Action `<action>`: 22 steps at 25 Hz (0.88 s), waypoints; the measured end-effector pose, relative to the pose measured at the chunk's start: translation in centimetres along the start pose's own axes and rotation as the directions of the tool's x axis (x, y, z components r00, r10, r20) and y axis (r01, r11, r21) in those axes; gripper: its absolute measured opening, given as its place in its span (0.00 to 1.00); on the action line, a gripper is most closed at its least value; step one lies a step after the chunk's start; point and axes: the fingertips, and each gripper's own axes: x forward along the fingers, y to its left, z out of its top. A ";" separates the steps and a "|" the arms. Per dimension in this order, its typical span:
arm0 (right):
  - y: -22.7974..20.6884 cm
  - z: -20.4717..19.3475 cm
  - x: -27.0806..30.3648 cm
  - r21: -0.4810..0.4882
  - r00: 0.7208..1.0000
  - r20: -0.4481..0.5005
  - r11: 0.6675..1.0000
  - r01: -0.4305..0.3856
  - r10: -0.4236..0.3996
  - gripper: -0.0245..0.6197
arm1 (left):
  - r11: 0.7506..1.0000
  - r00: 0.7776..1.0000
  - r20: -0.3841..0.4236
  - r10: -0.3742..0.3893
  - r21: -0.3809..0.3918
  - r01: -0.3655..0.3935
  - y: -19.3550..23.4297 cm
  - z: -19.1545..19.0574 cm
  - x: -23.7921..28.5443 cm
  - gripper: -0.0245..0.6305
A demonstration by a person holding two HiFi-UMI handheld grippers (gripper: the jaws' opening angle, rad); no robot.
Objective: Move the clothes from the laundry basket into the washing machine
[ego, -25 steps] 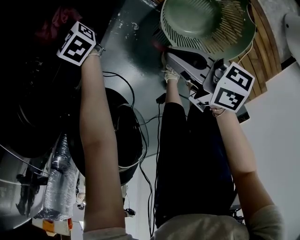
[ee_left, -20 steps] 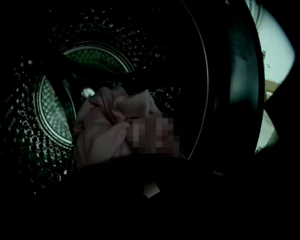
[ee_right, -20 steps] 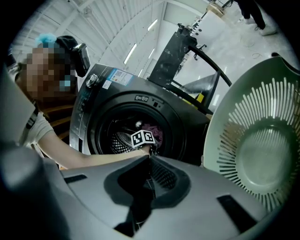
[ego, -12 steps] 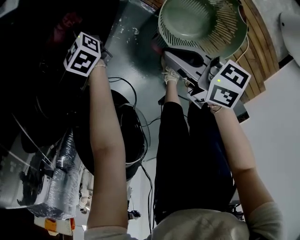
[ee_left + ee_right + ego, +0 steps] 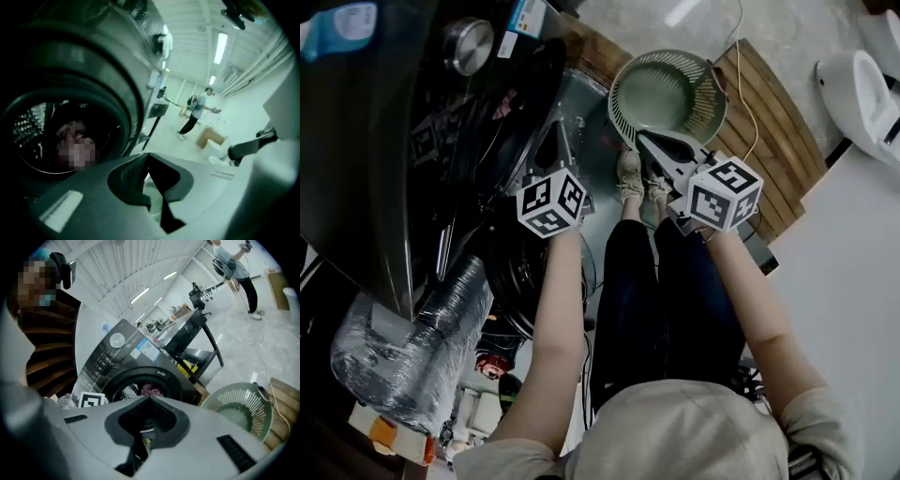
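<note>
The dark grey front-loading washing machine [image 5: 110,354] stands with its round drum opening uncovered. Its control panel carries a silver dial and printed labels. The clothes [image 5: 151,390] lie inside the perforated metal drum as a crumpled bundle of pink and reddish fabric. The bundle rests low in the drum, behind the black door seal, and its separate garments cannot be told apart. The pale green round plastic laundry basket [image 5: 706,86] stands on the floor to the right of the machine, just beside the brown slatted wooden platform [image 5: 780,127]. The slotted wall and smooth bottom of the basket are in full view. The left gripper [image 5: 149,156] is held in front of the drum opening. Its jaws have just been closing, and they now stand together with nothing between them. The right gripper [image 5: 149,400] is held above the near edge of the basket and points toward the machine front. Its jaws are likewise closed on nothing. Both grippers are apart from the clothes and from the basket.
</note>
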 end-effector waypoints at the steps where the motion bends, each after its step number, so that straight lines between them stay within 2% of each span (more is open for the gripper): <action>1: 1.1 0.9 -1.3 -0.019 1.000 0.000 1.000 0.004 -0.004 0.05 | 0.997 0.996 0.029 -0.080 -0.012 0.080 -2.4 1.7 -1.4 0.05; 3: 3.7 2.6 -3.8 -0.059 1.000 0.000 0.998 0.000 0.000 0.05 | 0.969 0.964 0.095 -0.247 -0.008 0.248 -7.4 5.3 -4.2 0.05; 5: 6.1 4.3 -6.3 -0.089 1.000 0.013 0.996 -0.005 0.006 0.05 | 0.931 0.923 0.126 -0.364 0.052 0.360 -11.9 8.7 -6.9 0.05; 7: 8.3 6.1 -8.7 -0.134 0.999 0.032 0.991 -0.009 0.013 0.05 | 0.899 0.891 0.126 -0.435 0.122 0.421 -15.7 11.1 -9.3 0.05; 10: 11.5 7.9 -11.1 -0.212 0.998 0.045 0.977 -0.030 0.041 0.05 | 0.849 0.854 0.078 -0.515 0.190 0.494 -19.8 13.2 -12.9 0.05; 11: 12.6 8.2 -11.6 -0.227 0.997 0.046 0.973 -0.044 0.056 0.05 | 0.840 0.850 0.065 -0.523 0.205 0.502 -20.5 13.6 -14.1 0.05; 13: 14.3 8.9 -12.7 -0.261 0.997 0.055 0.964 -0.042 0.058 0.05 | 0.839 0.851 0.066 -0.521 0.225 0.496 -21.4 14.4 -16.0 0.05; 19: 17.5 12.3 -16.4 -0.359 0.981 0.192 0.930 0.082 -0.012 0.05 | 0.848 0.881 0.052 -0.471 0.302 0.435 -23.0 16.2 -19.9 0.05; 20: 18.0 12.4 -16.7 -0.372 0.979 0.204 0.923 0.097 -0.020 0.05 | 0.846 0.878 0.042 -0.477 0.295 0.445 -23.3 16.3 -20.7 0.05; 22: 19.2 12.9 -17.1 -0.389 0.974 0.226 0.915 0.108 -0.018 0.05 | 0.820 0.855 0.020 -0.518 0.295 0.490 -24.2 16.9 -22.5 0.05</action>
